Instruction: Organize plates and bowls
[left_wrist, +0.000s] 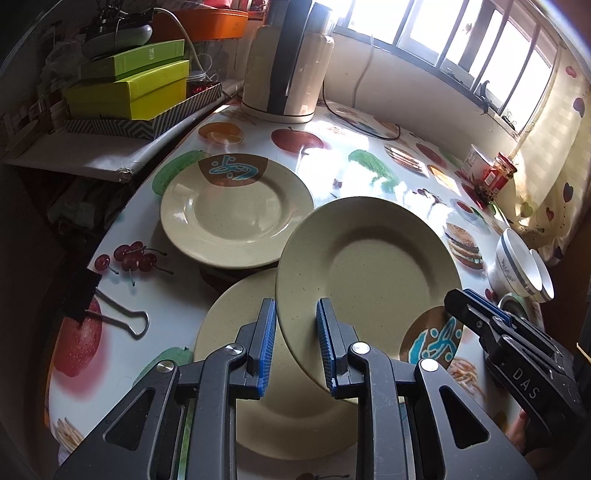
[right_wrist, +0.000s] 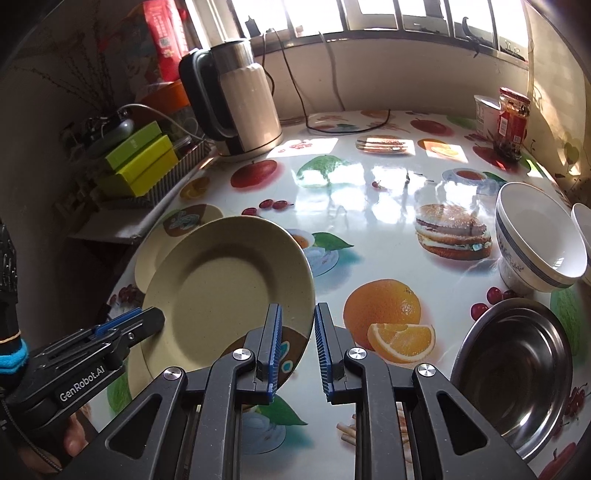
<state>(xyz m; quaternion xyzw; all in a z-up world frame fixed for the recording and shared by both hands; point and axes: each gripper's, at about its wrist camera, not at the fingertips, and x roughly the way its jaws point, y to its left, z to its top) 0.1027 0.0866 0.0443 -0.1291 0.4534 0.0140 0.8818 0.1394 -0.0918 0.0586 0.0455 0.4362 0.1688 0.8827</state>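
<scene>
This is a lived-in home kitchen or dining corner. The tabletop wears a glossy plastic cover printed with apples, oranges, cherries and burgers. A cream and steel electric kettle stands on its base near the wall, its black cord trailing across the cover. Beige speckled dinner plates, white porcelain bowls with blue rims and a shallow stainless steel dish lie about. A red-labelled glass jar of preserves stands beside a white tub by the barred window, with a heart-patterned curtain alongside. Lime green cardboard boxes are stacked on a cluttered side shelf.
</scene>
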